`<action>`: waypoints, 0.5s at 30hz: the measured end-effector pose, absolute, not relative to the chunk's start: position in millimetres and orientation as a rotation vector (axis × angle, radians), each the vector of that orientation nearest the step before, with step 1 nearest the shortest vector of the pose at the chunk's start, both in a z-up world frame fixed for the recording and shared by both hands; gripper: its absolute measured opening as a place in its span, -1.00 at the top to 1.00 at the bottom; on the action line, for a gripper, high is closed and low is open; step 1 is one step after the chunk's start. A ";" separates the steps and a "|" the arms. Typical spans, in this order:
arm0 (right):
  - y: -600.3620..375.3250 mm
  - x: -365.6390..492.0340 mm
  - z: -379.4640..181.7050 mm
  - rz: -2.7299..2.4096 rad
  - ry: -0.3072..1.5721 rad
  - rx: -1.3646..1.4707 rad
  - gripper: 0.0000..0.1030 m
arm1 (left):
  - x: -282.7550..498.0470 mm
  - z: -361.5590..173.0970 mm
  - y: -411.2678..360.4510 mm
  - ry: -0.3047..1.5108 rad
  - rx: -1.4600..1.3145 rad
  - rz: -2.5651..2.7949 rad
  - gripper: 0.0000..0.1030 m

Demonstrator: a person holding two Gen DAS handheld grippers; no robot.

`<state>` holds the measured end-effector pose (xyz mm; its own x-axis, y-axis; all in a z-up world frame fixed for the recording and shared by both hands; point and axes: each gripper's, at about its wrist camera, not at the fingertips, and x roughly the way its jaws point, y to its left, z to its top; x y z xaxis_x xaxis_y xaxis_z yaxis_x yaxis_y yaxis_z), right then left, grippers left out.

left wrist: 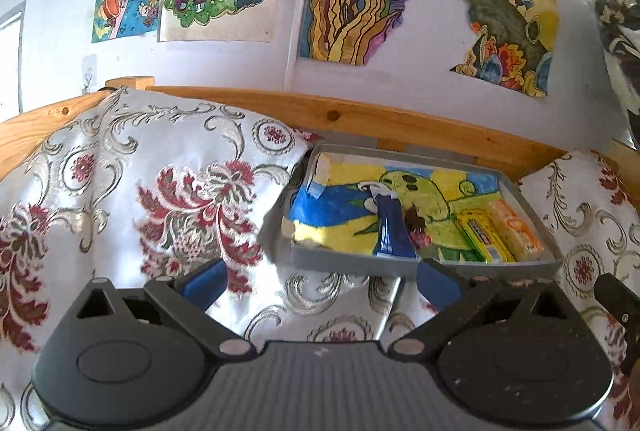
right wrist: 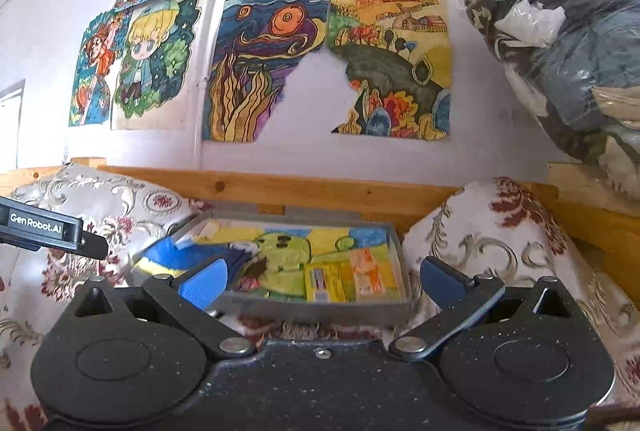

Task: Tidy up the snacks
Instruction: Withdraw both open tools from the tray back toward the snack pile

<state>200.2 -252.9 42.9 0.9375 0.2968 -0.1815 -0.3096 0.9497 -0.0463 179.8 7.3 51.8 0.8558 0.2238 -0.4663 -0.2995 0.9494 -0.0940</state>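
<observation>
Taking the shallow grey rectangular tray (left wrist: 352, 265) with its coloured drawing lining as the landmark: to its left leans a large white brocade cushion (left wrist: 160, 183) patterned in red and silver, its edge touching the tray's left wall. The left gripper (left wrist: 320, 283) hovers in front of the tray's near-left corner, blue-padded fingers spread wide with nothing between them.

Inside the tray, a dark blue elongated packet (left wrist: 390, 227) lies near the middle with a small dark-and-red item just beside it, too blurred to identify. Towards the tray's right end, a yellow-green flat packet (left wrist: 482, 235) and an orange wrapped packet (left wrist: 514, 227) lie side by side, touching.

The right gripper (right wrist: 322, 281) faces the tray's near wall, also spread apart and empty. Right of the tray sits a second brocade cushion (right wrist: 492, 231).

The step looks like a pause between placements. No loose snack shows outside the tray, so the next move probably calls for locating one, or straightening the blue packet alongside the other two.
</observation>
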 end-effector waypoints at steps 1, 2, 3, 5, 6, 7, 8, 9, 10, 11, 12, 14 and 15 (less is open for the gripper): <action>-253.6 194.6 41.1 0.309 0.183 -0.071 -0.99 | 175.3 51.0 7.8 0.470 -0.168 0.277 -0.99; -254.1 189.3 40.1 0.310 0.192 -0.067 -0.99 | 169.9 49.9 8.4 0.470 -0.170 0.277 -0.99; -254.5 184.2 38.9 0.310 0.200 -0.065 -0.99 | 165.0 48.9 9.3 0.471 -0.172 0.277 -0.99; -254.8 174.1 37.3 0.308 0.218 -0.066 -0.99 | 154.6 46.9 11.1 0.474 -0.176 0.282 -0.99; -255.3 168.5 36.3 0.306 0.227 -0.066 -0.99 | 150.1 45.7 11.6 0.475 -0.179 0.283 -0.99; -255.8 163.9 35.8 0.304 0.233 -0.065 -0.99 | 145.1 44.4 12.0 0.476 -0.182 0.284 -0.99; -256.7 159.0 35.5 0.301 0.239 -0.063 -0.99 | 139.6 43.1 12.5 0.479 -0.187 0.285 -0.99; -257.6 154.9 35.2 0.298 0.247 -0.058 -0.99 | 135.3 42.2 13.4 0.485 -0.193 0.286 -0.99; -258.4 149.7 34.6 0.295 0.257 -0.051 -0.99 | 130.2 41.2 14.0 0.491 -0.200 0.287 -0.99; -259.2 145.5 33.9 0.294 0.268 -0.045 -0.99 | 125.1 40.4 14.8 0.494 -0.205 0.285 -0.99; -260.4 141.3 33.0 0.293 0.278 -0.040 -0.99 | 120.4 39.6 15.4 0.495 -0.207 0.283 -0.99; -262.0 132.5 30.4 0.290 0.306 -0.032 -0.99 | 111.5 37.4 15.7 0.501 -0.203 0.281 -0.99; -262.2 128.9 29.1 0.288 0.321 -0.029 -0.99 | 107.1 35.5 15.9 0.509 -0.199 0.279 -0.99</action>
<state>128.9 -262.2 29.1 0.9083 0.2747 -0.3155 -0.2838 0.9587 0.0179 107.1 15.9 35.5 0.8365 0.2132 -0.5049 -0.3113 0.9430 -0.1175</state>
